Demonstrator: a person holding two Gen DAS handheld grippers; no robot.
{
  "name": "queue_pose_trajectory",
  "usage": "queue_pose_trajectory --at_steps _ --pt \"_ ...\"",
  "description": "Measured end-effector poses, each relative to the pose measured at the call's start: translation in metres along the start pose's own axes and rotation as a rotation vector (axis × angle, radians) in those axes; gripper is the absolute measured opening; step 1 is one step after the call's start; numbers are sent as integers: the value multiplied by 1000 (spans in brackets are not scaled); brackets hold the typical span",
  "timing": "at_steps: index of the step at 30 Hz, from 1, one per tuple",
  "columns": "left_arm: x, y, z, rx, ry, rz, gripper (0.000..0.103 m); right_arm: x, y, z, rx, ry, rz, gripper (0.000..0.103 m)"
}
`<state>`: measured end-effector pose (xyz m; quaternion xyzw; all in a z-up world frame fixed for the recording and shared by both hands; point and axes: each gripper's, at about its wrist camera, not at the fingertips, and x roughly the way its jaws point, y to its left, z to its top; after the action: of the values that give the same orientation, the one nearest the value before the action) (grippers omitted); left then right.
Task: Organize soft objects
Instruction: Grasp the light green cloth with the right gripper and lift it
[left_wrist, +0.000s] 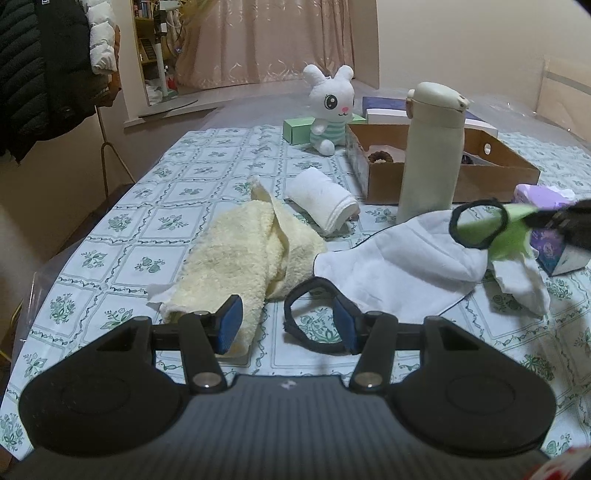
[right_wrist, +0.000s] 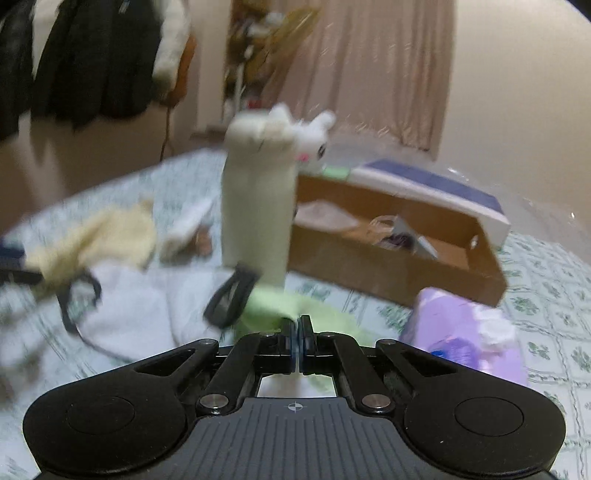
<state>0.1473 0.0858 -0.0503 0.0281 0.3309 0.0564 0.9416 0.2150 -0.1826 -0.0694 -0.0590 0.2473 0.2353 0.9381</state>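
Note:
My left gripper (left_wrist: 288, 321) is open just above the table. A black strap loop (left_wrist: 314, 317) of a white cloth bag (left_wrist: 399, 258) lies by its right finger, and a cream fluffy towel (left_wrist: 240, 258) by its left finger. My right gripper (right_wrist: 298, 332) is shut on a light green cloth (right_wrist: 273, 306) with a black loop (right_wrist: 229, 299); it also shows at the right edge of the left wrist view (left_wrist: 513, 229), held above the bag. A rolled white towel (left_wrist: 321, 201) and a white bunny plush (left_wrist: 332, 107) lie farther back.
A tall cream flask (left_wrist: 432, 151) stands behind the bag. A cardboard tray (left_wrist: 498, 177) with small items sits behind it, with a green box (left_wrist: 295, 131) and a blue-white box (right_wrist: 436, 188) beyond. A purple tissue pack (right_wrist: 465, 328) lies at the right.

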Motion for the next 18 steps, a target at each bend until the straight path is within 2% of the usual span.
queue_pose_trajectory --at_steps 5,7,9,12,15,16,18 --pt "-7 -1 -2 -5 -4 -9 51 -58 -19 13 173 -38 112 1" --pt "-11 -2 -3 -1 -7 -14 51 -79 -26 11 239 -21 152 1" --pt "-13 -3 -5 0 -5 -21 51 -91 -30 6 280 32 191 1" --pt "-15 -6 -8 2 4 -32 51 -88 -31 -4 283 150 129 2" --pt "-16 -8 -11 6 13 -36 51 -67 -33 -22 258 277 10 2" --pt "-17 -9 -12 7 16 -37 51 -60 -33 -28 258 319 -3 5" --pt "-18 -8 -13 13 18 -39 51 -56 -32 -36 263 341 21 15"
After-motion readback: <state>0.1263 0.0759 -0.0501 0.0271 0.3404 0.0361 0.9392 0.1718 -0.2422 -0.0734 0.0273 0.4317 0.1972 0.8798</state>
